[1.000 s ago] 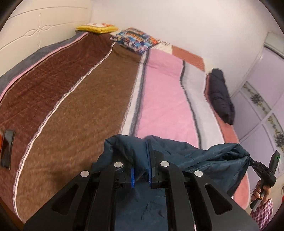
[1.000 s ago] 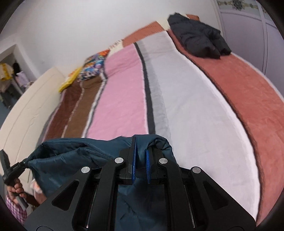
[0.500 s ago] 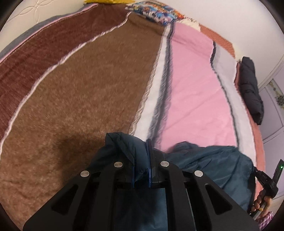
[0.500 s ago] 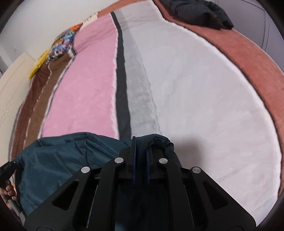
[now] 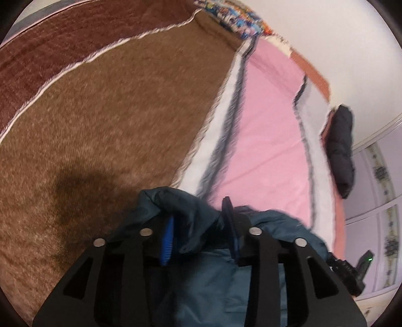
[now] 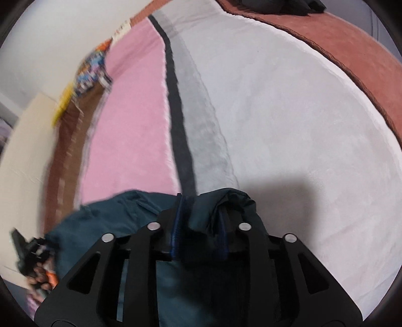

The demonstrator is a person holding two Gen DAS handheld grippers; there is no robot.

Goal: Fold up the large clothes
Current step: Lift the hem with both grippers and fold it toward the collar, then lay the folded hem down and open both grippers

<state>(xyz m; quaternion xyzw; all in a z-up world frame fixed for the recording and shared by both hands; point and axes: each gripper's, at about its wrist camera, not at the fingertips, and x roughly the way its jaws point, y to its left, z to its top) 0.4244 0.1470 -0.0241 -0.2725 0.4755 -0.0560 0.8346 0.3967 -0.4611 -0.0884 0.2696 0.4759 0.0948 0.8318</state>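
A dark teal jacket (image 5: 271, 226) lies on the near part of the striped bed blanket (image 5: 113, 113). My left gripper (image 5: 198, 226) is open, its fingers spread with a bunch of the teal fabric loose between them. My right gripper (image 6: 199, 223) is open too, with a fold of the same jacket (image 6: 120, 213) between its blue pads. The jacket spans between the two grippers. The right gripper shows at the edge of the left wrist view (image 5: 351, 271), and the left gripper and a hand at the edge of the right wrist view (image 6: 27, 254).
A black jacket (image 5: 341, 151) lies at the far side of the bed by the wardrobe doors (image 5: 377, 201). Patterned pillows (image 5: 233, 17) sit at the head. The pale headboard (image 6: 22, 151) is at the left in the right wrist view.
Both grippers have come down low over the bed with the jacket and have opened; their fingers were shut on the fabric before.
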